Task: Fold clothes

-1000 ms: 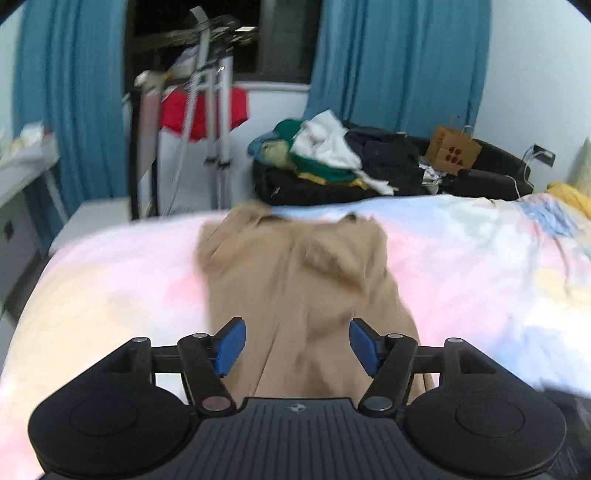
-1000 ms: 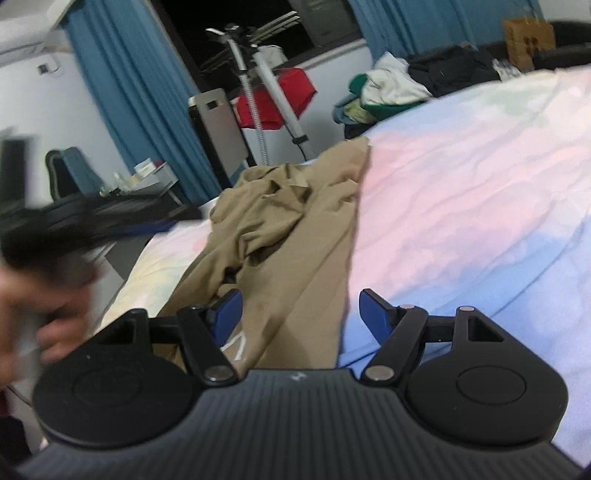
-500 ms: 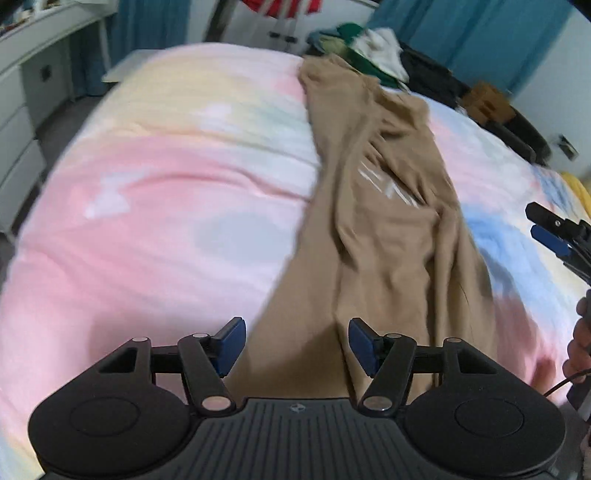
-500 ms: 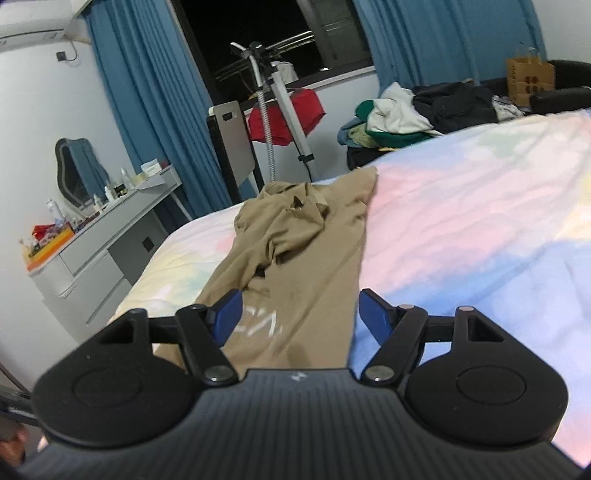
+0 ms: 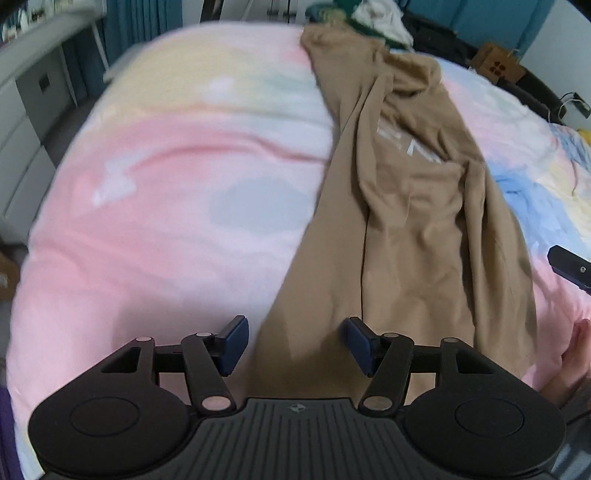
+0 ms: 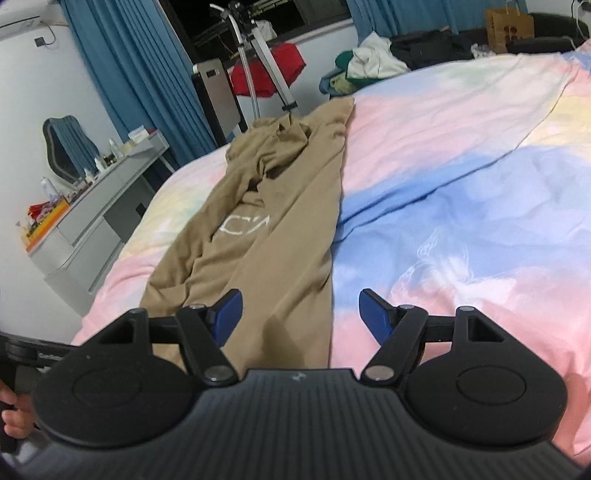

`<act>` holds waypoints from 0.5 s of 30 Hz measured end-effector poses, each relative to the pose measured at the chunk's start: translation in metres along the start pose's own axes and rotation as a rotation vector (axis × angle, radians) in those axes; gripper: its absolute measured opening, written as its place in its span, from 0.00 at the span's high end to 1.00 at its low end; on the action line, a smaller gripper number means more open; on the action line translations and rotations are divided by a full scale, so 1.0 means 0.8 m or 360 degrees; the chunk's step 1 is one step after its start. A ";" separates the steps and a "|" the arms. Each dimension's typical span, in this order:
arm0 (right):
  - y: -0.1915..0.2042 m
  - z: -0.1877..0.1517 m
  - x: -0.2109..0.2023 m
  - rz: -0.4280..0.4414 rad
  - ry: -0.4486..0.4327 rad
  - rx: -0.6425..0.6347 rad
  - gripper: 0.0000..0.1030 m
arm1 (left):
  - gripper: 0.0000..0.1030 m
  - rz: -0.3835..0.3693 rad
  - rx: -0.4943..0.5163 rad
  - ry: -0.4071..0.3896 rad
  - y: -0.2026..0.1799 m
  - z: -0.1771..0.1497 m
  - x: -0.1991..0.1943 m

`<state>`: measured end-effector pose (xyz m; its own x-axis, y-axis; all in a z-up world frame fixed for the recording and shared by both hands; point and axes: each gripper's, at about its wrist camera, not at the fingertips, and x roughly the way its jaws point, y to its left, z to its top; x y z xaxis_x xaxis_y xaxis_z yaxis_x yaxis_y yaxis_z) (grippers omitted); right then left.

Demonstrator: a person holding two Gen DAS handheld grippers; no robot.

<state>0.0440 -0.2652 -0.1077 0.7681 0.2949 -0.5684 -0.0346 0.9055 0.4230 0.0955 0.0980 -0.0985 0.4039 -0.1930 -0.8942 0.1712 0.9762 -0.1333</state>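
Observation:
A tan garment [image 5: 417, 221] with white lettering lies lengthwise and creased on the pastel bed cover [image 5: 166, 184]. My left gripper [image 5: 295, 343] points steeply down over the garment's near left edge. Its jaws are closing, with the cloth's edge below and between them, and the pads do not press on it. In the right wrist view, my right gripper [image 6: 299, 317] hangs open over the near right edge of the tan garment [image 6: 280, 236]. Its left pad is over cloth and its right pad over the bed cover [image 6: 461, 184]. The right gripper's tip [image 5: 570, 267] shows at the left wrist view's right edge.
A heap of clothes [image 6: 369, 61] lies beyond the bed's far end, beside a brown paper bag [image 6: 509, 26]. A metal stand [image 6: 258, 55] with a red cloth and blue curtains stand behind. A grey dresser [image 6: 99, 214] runs along the left side. A hand [image 5: 576, 354] is near.
My left gripper has tipped from looking across the bed to pointing down at the garment's near edge, and its jaws have narrowed a little. My right gripper has shifted sideways along the near hem.

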 end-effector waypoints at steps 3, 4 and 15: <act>-0.004 -0.001 0.003 0.0005 0.0022 0.0036 0.30 | 0.47 0.0011 -0.0007 0.0038 0.002 0.002 0.003; -0.006 -0.001 0.003 0.0005 0.0023 0.0050 0.30 | 0.55 0.0033 0.0008 0.0039 -0.001 0.002 0.003; -0.010 0.000 -0.002 0.0036 0.0007 0.0089 0.29 | 0.98 0.0272 0.0656 -0.0400 -0.114 -0.027 -0.098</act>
<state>0.0429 -0.2730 -0.1103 0.7648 0.3166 -0.5611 -0.0161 0.8800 0.4746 0.0290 0.0265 -0.0255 0.6519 -0.1011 -0.7515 0.4033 0.8855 0.2307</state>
